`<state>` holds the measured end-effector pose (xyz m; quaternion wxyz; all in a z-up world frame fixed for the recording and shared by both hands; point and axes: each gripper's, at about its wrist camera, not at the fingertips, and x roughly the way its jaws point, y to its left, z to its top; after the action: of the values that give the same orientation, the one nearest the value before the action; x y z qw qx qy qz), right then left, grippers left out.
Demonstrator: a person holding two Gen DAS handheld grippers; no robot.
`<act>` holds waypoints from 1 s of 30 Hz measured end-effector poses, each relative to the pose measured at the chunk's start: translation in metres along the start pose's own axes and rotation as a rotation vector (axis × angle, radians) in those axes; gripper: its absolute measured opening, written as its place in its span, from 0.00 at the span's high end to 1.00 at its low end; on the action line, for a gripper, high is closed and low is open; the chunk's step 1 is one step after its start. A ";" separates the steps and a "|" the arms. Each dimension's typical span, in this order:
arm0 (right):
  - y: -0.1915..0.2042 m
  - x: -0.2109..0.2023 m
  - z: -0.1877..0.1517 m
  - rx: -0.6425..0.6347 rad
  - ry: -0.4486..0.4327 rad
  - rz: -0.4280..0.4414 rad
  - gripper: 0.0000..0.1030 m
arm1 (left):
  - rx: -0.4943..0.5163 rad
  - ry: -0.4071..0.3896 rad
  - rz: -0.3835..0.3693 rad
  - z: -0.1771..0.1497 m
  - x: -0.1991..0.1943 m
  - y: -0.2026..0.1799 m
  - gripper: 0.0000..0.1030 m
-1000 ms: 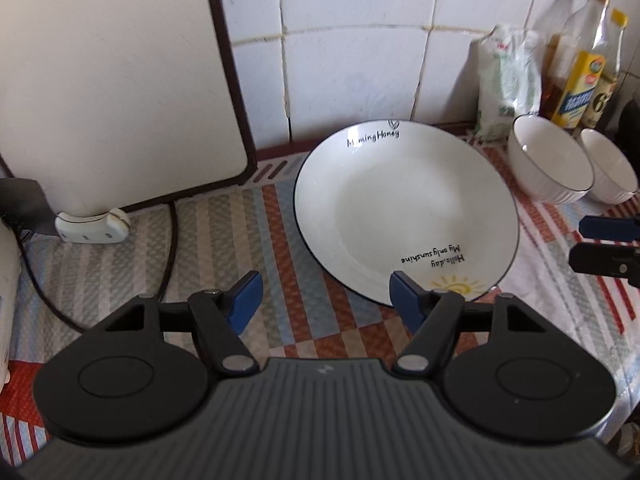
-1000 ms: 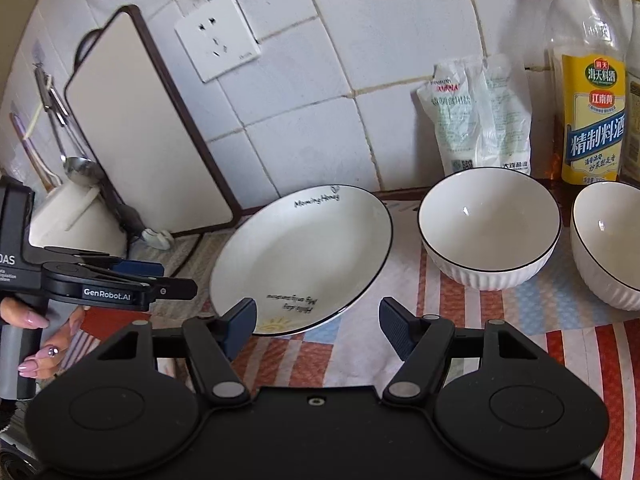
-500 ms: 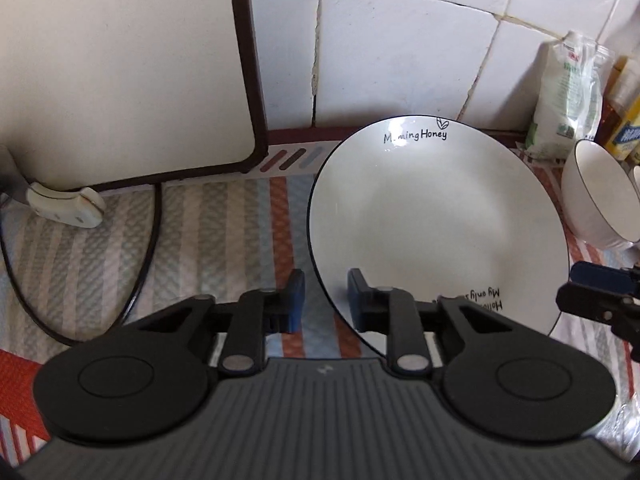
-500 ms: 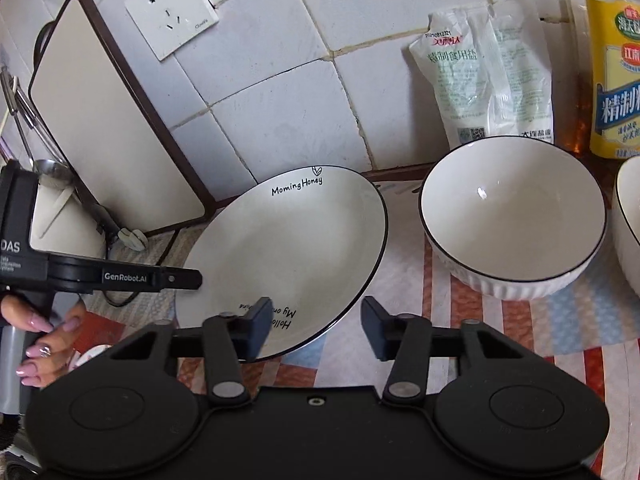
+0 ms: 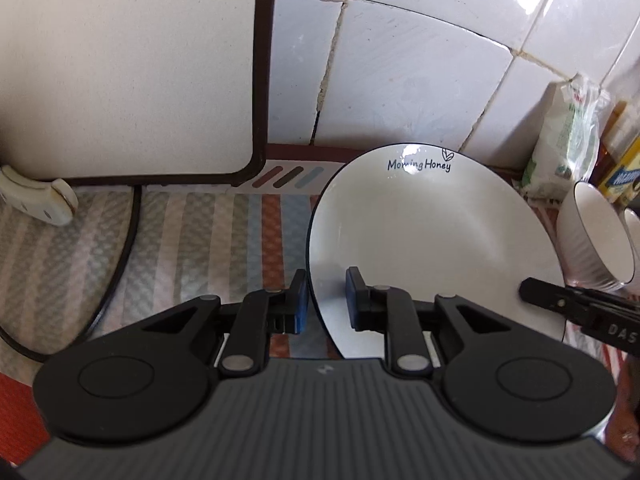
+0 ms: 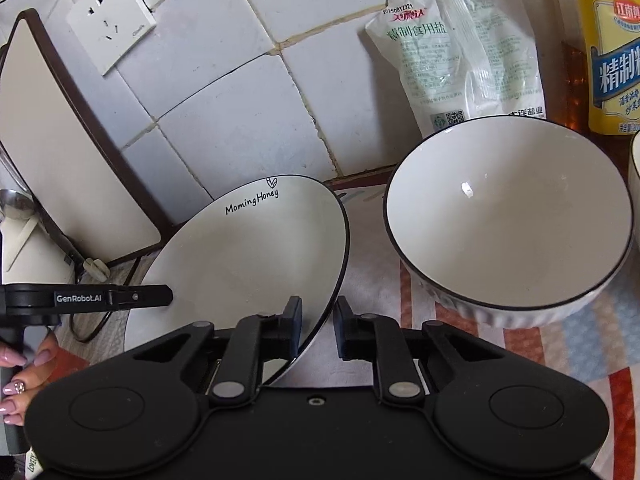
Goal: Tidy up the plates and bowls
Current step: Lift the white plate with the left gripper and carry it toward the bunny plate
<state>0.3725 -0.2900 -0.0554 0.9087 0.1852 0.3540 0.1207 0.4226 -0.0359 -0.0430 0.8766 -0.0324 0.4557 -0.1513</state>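
Both tongs pinch the rim of the one plate (image 5: 432,240), which lies on the striped cloth of the worktop (image 5: 192,232) near the tiled wall: the left tongs (image 5: 325,300) at its left edge, the right tongs (image 6: 318,326) at its right edge, whose jaws have just been closing with the rim between them. The hold on a smooth, glazed rim is shallow on both sides, so the plate may well slip or tip if one hand lifts faster than the other. A bowl (image 6: 508,216) stands just beside the plate, and a swing to that side could knock it into the second bowl (image 5: 634,236) or the bottle (image 6: 612,52) behind. The plate reads "Morning Honey". The left handle (image 6: 80,298) bears "GenRobot.AI", the right one "DAS". The salt bag (image 6: 460,52) carries the printed date 20250812321 and Chinese lettering, as does the bottle's yellow label.
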 end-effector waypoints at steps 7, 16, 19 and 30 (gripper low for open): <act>-0.006 0.009 0.002 0.027 -0.042 0.030 0.80 | 0.102 -0.060 0.070 -0.010 -0.003 -0.018 0.80; -0.004 -0.008 -0.011 0.070 -0.049 0.023 0.80 | 0.161 -0.065 0.075 -0.021 -0.026 -0.026 0.81; 0.002 -0.018 -0.016 0.079 -0.066 0.032 0.80 | 0.177 -0.102 0.082 -0.031 -0.046 -0.028 0.81; 0.030 -0.070 -0.038 0.079 -0.069 0.112 0.80 | 0.192 -0.178 0.049 -0.074 -0.128 -0.015 0.80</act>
<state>0.2930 -0.2775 -0.0269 0.9043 0.2443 0.3159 0.1509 0.2904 -0.0064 0.0177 0.9160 0.0494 0.3601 -0.1695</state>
